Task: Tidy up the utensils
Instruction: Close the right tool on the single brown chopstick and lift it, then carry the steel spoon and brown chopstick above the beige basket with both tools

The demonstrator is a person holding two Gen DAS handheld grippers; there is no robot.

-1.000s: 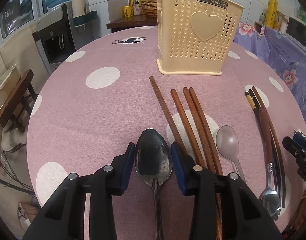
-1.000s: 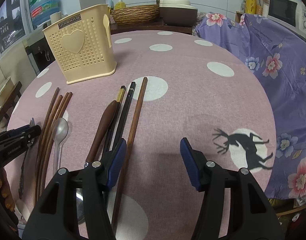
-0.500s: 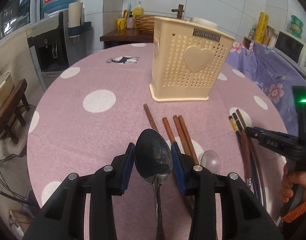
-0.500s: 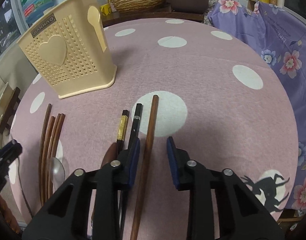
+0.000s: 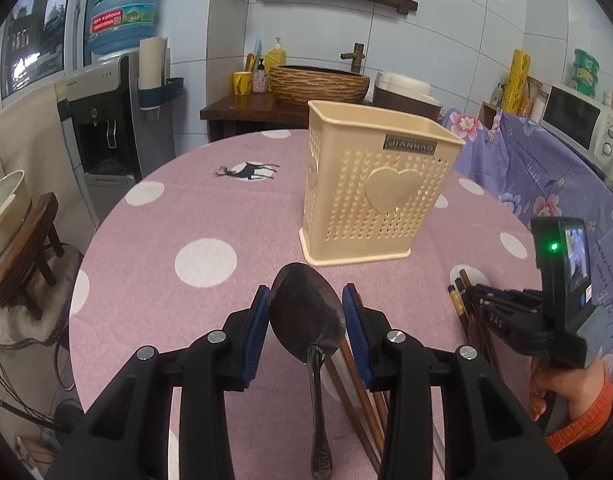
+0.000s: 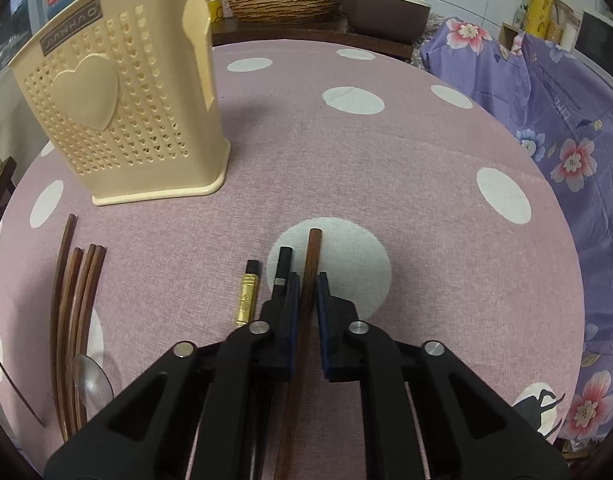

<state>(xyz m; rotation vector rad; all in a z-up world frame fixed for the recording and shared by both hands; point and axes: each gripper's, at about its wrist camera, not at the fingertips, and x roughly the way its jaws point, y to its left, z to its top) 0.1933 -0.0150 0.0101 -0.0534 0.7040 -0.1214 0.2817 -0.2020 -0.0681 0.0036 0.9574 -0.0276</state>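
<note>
the left tool (image 5: 306, 316) pinches a dark metal spoon (image 5: 308, 320) by the sides of its bowl. the spoon is up in the air above the tabletop (image 5: 154, 248), with its handle pointing back between the black arms. past the spoon stands a cream holder (image 5: 376, 188) with small holes and a heart on its side. it stands upright on the pink cloth with white dots.

the right tool (image 6: 305, 286) is pressed together on a brown chopstick (image 6: 311, 256). the blue pads (image 6: 322, 292) touch both sides of it. the tip of the chopstick lies over a white dot. just beside it on the left lie a black chopstick (image 6: 283, 264) and another chopstick with a gold band (image 6: 248, 296). on the far left of the right view lies a bunch of brown chopsticks (image 6: 72, 304), with a clear plastic spoon (image 6: 91, 380) next to them. the cream holder sits behind them, well apart from the right tool.

in the left view the right tool shows at the right edge, held in a hand (image 5: 562, 384), low over the chopsticks there.
</note>
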